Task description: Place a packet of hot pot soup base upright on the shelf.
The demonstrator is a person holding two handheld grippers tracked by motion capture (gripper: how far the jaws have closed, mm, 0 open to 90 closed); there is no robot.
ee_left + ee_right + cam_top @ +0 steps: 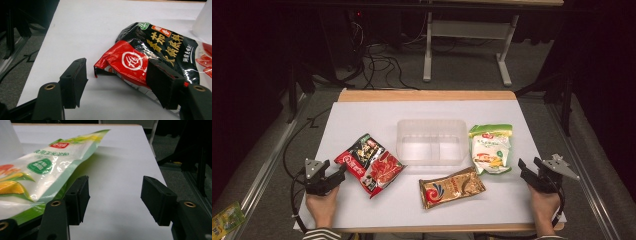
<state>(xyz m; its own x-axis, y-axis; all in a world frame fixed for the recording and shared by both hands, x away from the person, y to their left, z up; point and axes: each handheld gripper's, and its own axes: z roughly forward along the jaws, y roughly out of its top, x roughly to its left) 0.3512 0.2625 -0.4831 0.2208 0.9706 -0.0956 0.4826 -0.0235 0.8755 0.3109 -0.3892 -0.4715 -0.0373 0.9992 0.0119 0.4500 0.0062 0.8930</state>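
- Left gripper (337, 176) at 8 o'clock on the table (362, 112), jaws apart, nothing between them — aimed at the red-and-black packet (369, 164), just beside its crumpled corner.
- Clear tub (431, 141) at centre, empty by the look of it; gold-brown sachet (452, 187) at 6 o'clock.
- Green-and-white pouch (490, 148) at 3 o'clock.
- Right gripper (528, 172) at 4 o'clock, spread wide, holding nothing.
- Likely snag: glossy film slipping free, or a thin corner pinch letting a packet droop against the tub rim.

White tabletop (362, 115) with a wooden far edge. Grey floor beyond, crossed by black cables (382, 65). White frame legs (428, 50) behind. Green-and-yellow packet (226, 218) lying on the floor at bottom left.
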